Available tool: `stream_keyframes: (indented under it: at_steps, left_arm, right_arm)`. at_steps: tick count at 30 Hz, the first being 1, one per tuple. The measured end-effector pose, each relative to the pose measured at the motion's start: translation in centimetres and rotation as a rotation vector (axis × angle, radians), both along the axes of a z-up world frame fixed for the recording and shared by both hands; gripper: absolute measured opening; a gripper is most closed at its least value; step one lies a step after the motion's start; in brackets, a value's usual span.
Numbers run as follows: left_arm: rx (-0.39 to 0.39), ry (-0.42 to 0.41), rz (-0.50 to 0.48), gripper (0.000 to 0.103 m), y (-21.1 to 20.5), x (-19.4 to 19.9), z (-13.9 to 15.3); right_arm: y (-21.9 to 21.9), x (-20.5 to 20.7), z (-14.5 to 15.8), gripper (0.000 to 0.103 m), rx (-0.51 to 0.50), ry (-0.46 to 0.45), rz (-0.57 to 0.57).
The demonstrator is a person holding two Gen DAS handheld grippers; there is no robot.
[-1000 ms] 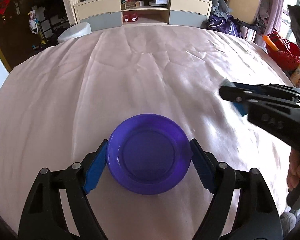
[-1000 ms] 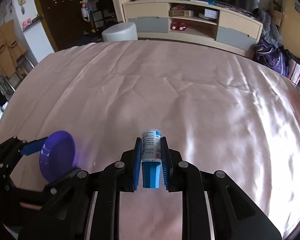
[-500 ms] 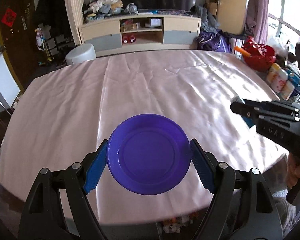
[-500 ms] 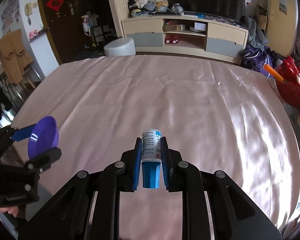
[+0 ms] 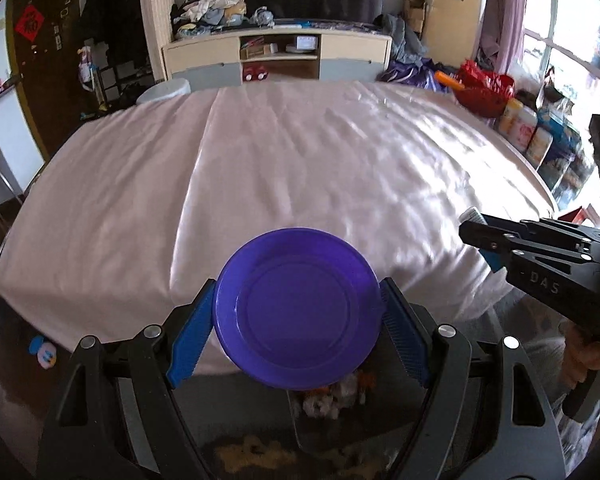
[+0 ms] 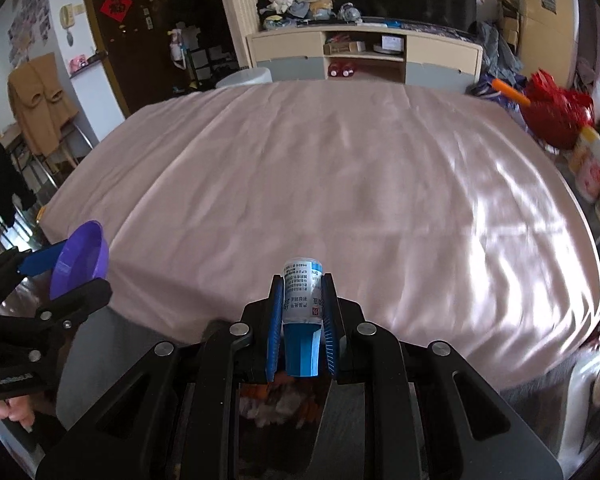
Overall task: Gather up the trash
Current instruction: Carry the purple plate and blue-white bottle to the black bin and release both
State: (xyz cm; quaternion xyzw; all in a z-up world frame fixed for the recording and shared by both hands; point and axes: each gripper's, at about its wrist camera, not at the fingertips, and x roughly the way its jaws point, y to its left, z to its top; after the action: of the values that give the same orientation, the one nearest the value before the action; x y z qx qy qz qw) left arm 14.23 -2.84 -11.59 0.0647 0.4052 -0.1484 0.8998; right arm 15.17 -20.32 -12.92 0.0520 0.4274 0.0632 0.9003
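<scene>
My left gripper [image 5: 298, 312] is shut on a purple plastic plate [image 5: 298, 306], held in the air past the table's near edge. The plate also shows in the right wrist view [image 6: 80, 258], tilted on edge. My right gripper [image 6: 302, 316] is shut on a small bottle [image 6: 302, 292] with a white printed label and a blue cap [image 6: 300, 350]. Below both grippers, under the table edge, lies a heap of trash [image 5: 332, 398], also seen in the right wrist view [image 6: 278, 402]. The right gripper shows at the right of the left wrist view [image 5: 496, 240].
The table under a pink satin cloth [image 5: 300, 168] fills the view ahead. A red basket [image 5: 484, 90] and several bottles [image 5: 530, 132] stand off its right side. A cabinet [image 5: 278, 58] lines the far wall. A grey stool [image 5: 164, 90] stands behind the table.
Both grippers have pulled back and up from over the table to beyond its near edge, still holding the plate and the bottle. The trash heap below has come into view.
</scene>
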Motion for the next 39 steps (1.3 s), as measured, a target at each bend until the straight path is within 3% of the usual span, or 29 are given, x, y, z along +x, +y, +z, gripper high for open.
stream_keyframes:
  at_steps: [9, 19, 29, 31, 33, 37, 39]
  left_arm:
    - [0.022, 0.088, 0.024, 0.076, 0.7, -3.2, -6.2]
    - [0.053, 0.190, 0.010, 0.076, 0.1, -3.8, -12.0]
    - [0.029, 0.275, 0.000, 0.077, -0.8, -3.5, -14.7]
    - [0.025, 0.280, 0.001, 0.078, -0.8, -3.4, -14.6]
    - [0.024, 0.275, 0.009, 0.086, -0.6, -3.4, -14.4]
    - [0.032, 0.257, 0.025, 0.093, -0.1, -3.5, -13.8]
    - [0.036, 0.242, 0.041, 0.095, 0.2, -3.5, -13.3]
  right_arm:
    - [1.0, -3.6, -4.1, 0.020, 0.029, 0.037, -0.048]
    - [1.2, -4.5, -10.5, 0.020, 0.084, 0.178, -0.058]
    - [1.0, -4.1, -11.3, 0.023, 0.143, 0.199, -0.054]
    - [1.0, -4.1, -11.1, 0.030, 0.158, 0.197, -0.052]
    - [0.9, -4.2, -10.8, 0.059, 0.163, 0.186, -0.066]
    - [0.5, -4.2, -10.3, 0.063, 0.168, 0.166, -0.092]
    - [0.0, -4.3, -9.9, 0.077, 0.166, 0.152, -0.113]
